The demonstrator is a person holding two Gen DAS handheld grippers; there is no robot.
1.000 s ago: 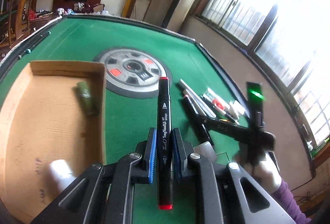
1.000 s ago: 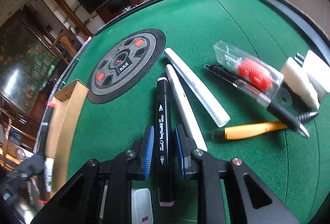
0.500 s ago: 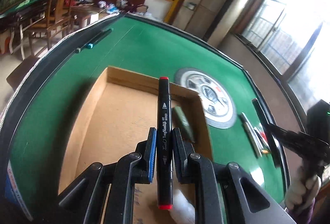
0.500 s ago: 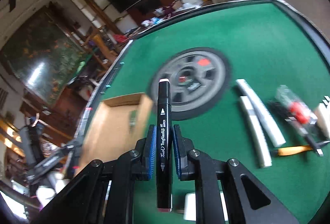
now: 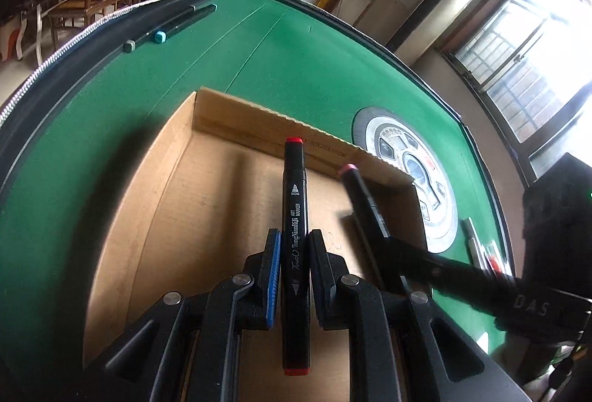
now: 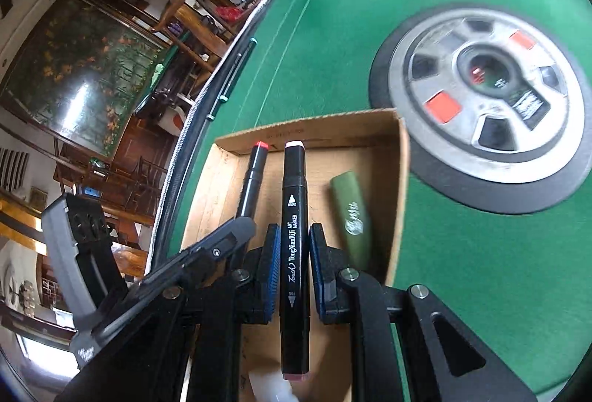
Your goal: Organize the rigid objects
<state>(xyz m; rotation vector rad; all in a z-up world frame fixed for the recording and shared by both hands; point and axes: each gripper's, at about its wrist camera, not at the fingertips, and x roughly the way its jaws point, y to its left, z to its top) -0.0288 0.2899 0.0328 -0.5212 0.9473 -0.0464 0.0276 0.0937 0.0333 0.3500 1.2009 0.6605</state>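
My left gripper (image 5: 294, 246) is shut on a black marker with red end caps (image 5: 295, 202), held over the open cardboard box (image 5: 207, 180). My right gripper (image 6: 294, 243) is shut on a black marker with pale pink caps (image 6: 294, 202), also above the box (image 6: 218, 176). In the left wrist view the pink-capped marker (image 5: 360, 195) and the right gripper's dark body come in from the right. In the right wrist view the red-capped marker (image 6: 253, 176) and the left gripper's fingers (image 6: 207, 254) sit just left of mine. A dark green tube-shaped object (image 6: 351, 213) lies inside the box by its right wall.
The box rests on a green felt table (image 5: 277, 61) with a round grey centre console (image 6: 488, 102). Two pens (image 5: 166, 28) lie along the table's far black rim. More pens (image 5: 477, 246) lie on the felt right of the console. Something white (image 6: 273, 387) sits in the box's near end.
Both grippers, each keeping its marker, swung away from the pens on the felt and came over the cardboard box. They now sit side by side above it.
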